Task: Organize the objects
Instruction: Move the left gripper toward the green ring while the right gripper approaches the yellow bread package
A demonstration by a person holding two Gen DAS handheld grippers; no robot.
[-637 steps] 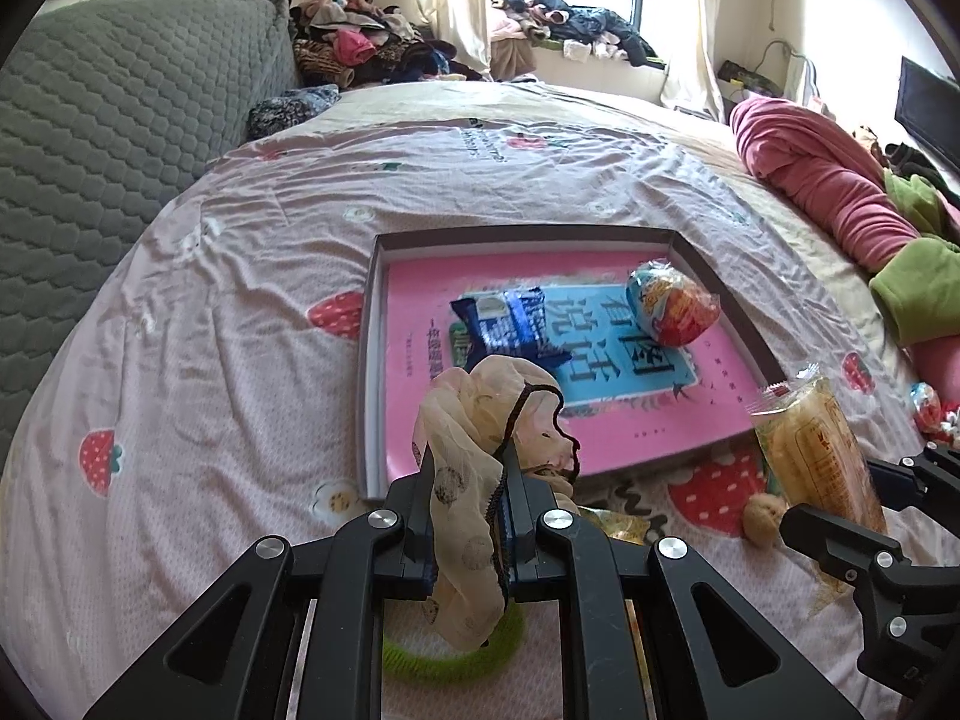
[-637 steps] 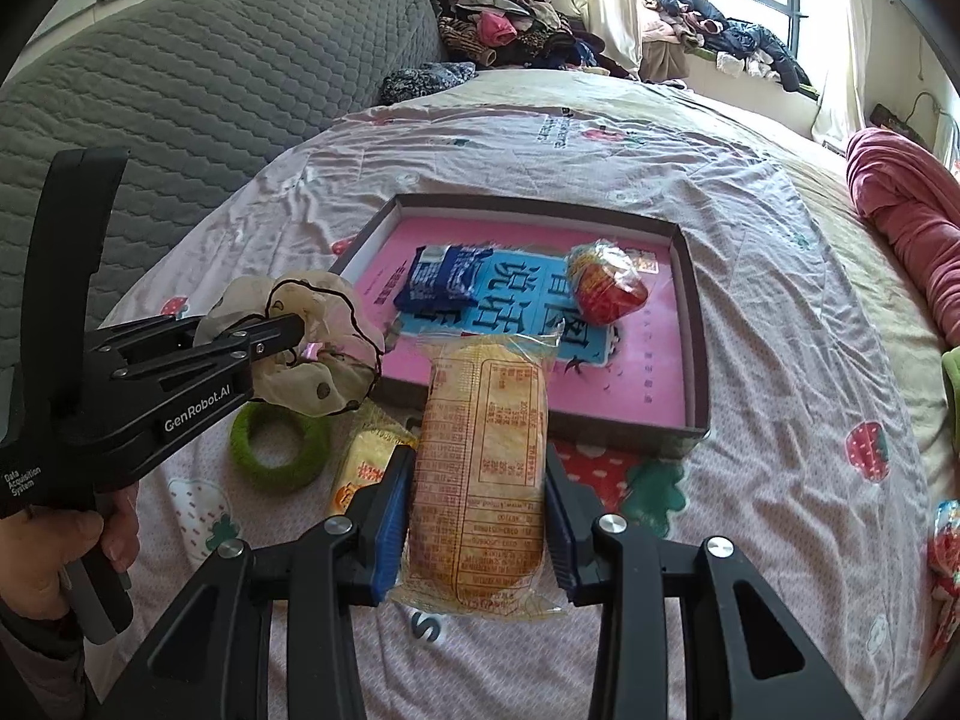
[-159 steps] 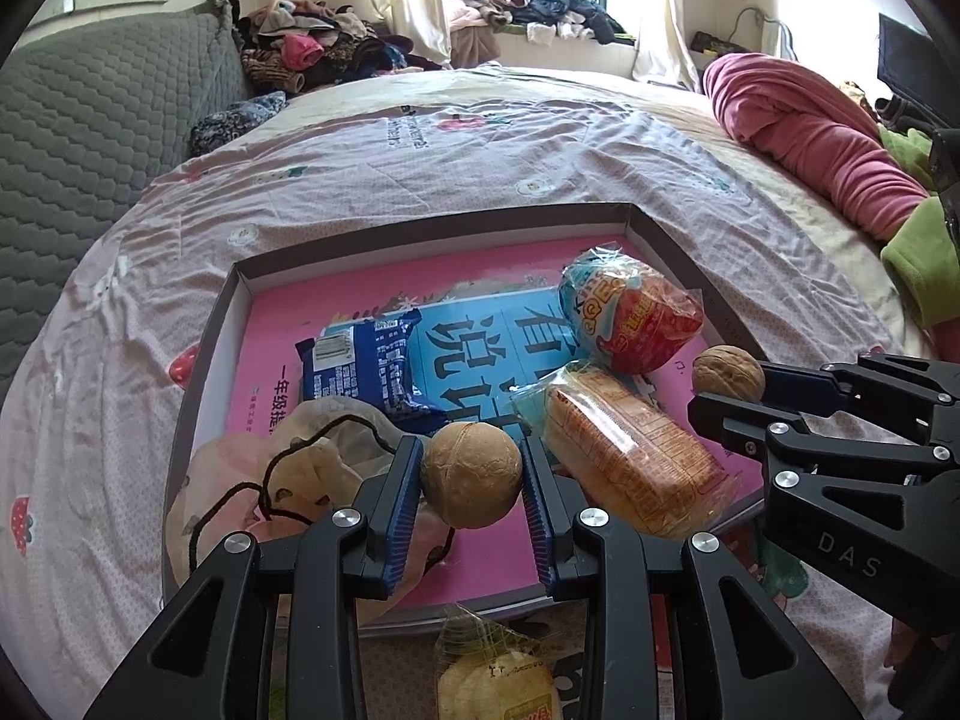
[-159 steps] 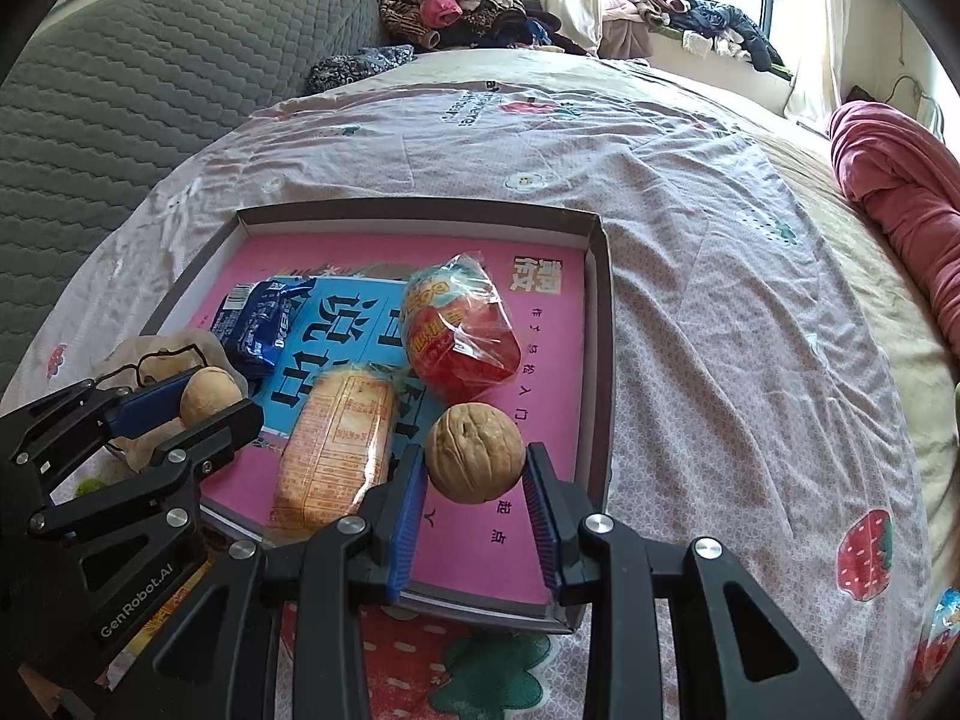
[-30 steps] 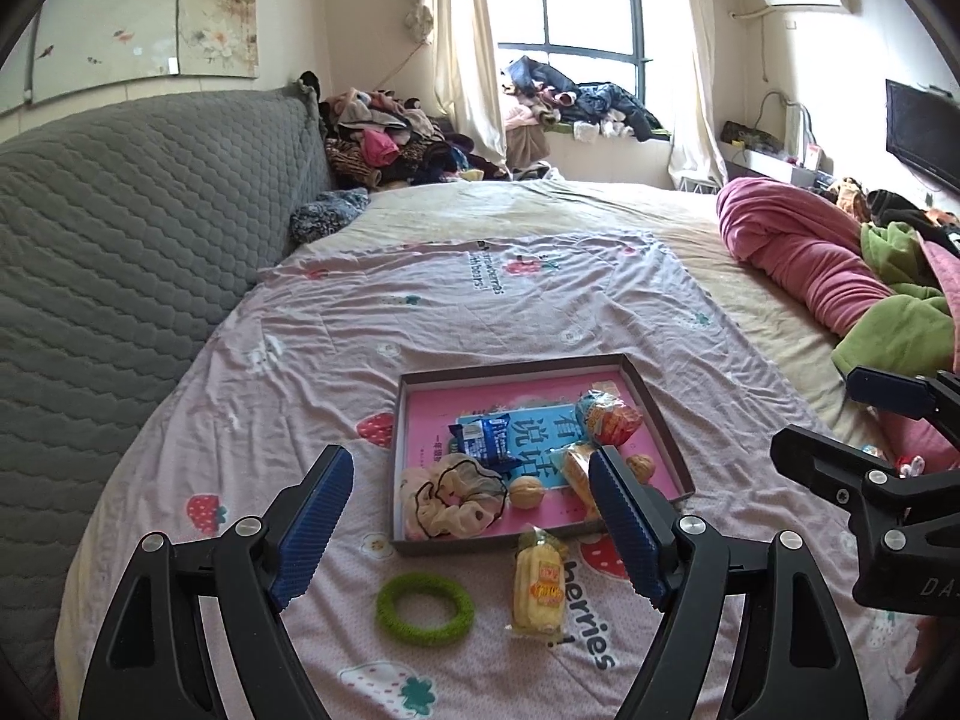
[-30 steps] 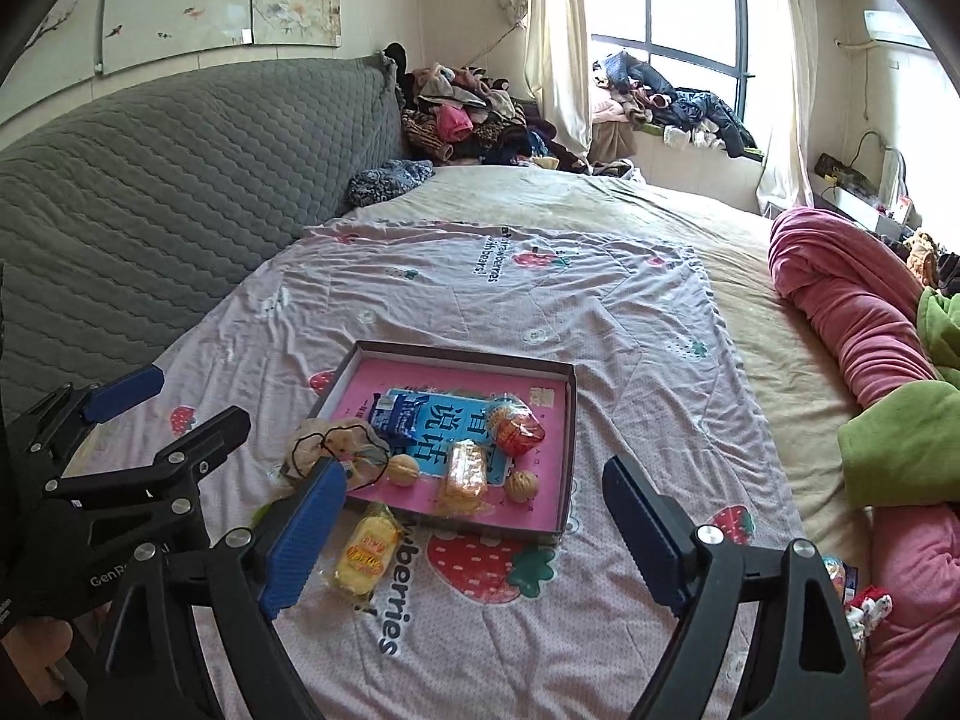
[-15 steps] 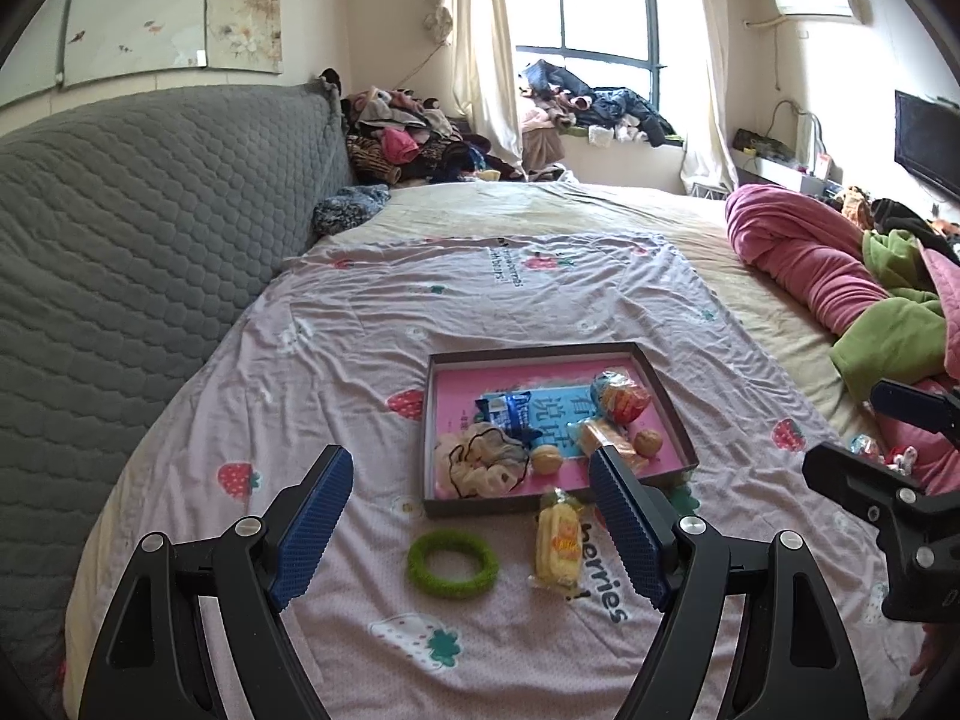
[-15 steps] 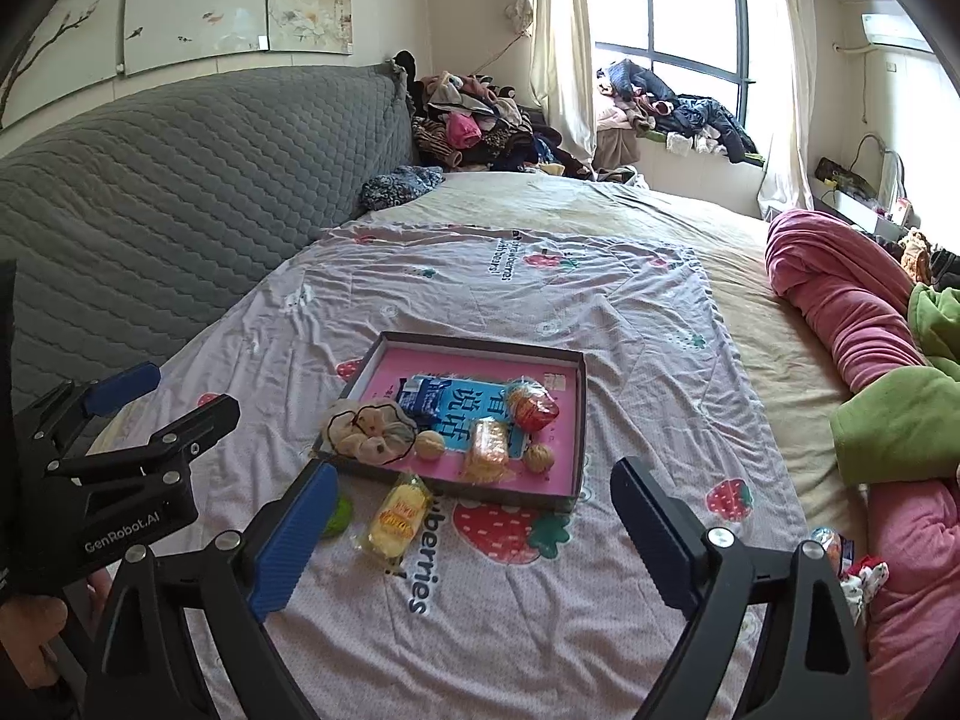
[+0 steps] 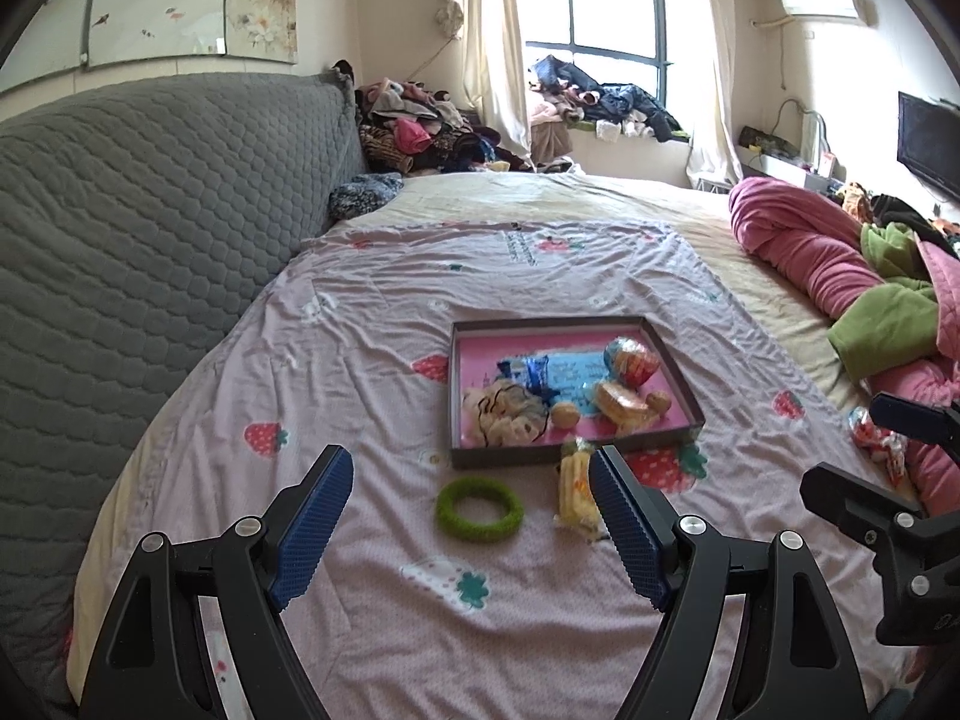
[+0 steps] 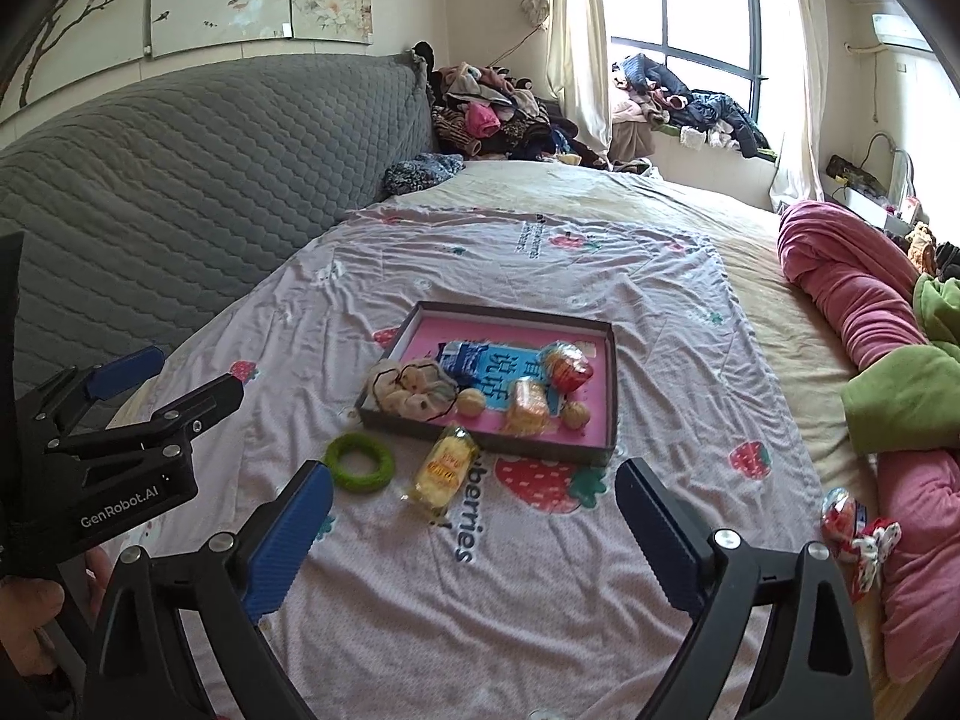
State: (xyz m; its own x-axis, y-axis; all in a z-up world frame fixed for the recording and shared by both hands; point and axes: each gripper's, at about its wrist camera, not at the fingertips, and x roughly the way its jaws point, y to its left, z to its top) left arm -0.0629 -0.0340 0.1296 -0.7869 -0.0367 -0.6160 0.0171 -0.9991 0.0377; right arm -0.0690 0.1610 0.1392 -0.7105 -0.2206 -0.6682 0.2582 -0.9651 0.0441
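Observation:
A shallow box with a pink floor (image 9: 672, 384) (image 10: 606, 384) lies on the bed. In it lie a cream scrunchie (image 9: 501, 414) (image 10: 408, 390), a blue packet (image 9: 525, 372), a red snack bag (image 9: 630, 357), a bread pack (image 9: 621, 402) and two walnuts (image 9: 565, 414) (image 9: 659, 402). In front of the box lie a green ring (image 9: 479, 509) (image 10: 359, 463) and a yellow snack pack (image 9: 577, 489) (image 10: 444, 468). My left gripper (image 9: 468, 516) (image 10: 162, 375) and right gripper (image 10: 474, 519) (image 9: 852, 444) are open and empty, held back well short of the objects.
The bed has a pink strawberry sheet (image 9: 360, 360). A grey quilted headboard (image 9: 120, 228) stands at the left. Pink and green blankets (image 9: 840, 276) pile at the right, with small wrapped snacks (image 10: 852, 525) beside them. Clothes (image 9: 420, 132) heap at the far end by the window.
Both grippers have let go of the walnuts, which lie in the box, and pulled back and up. Over the last second the view has shifted slightly; the objects have not moved.

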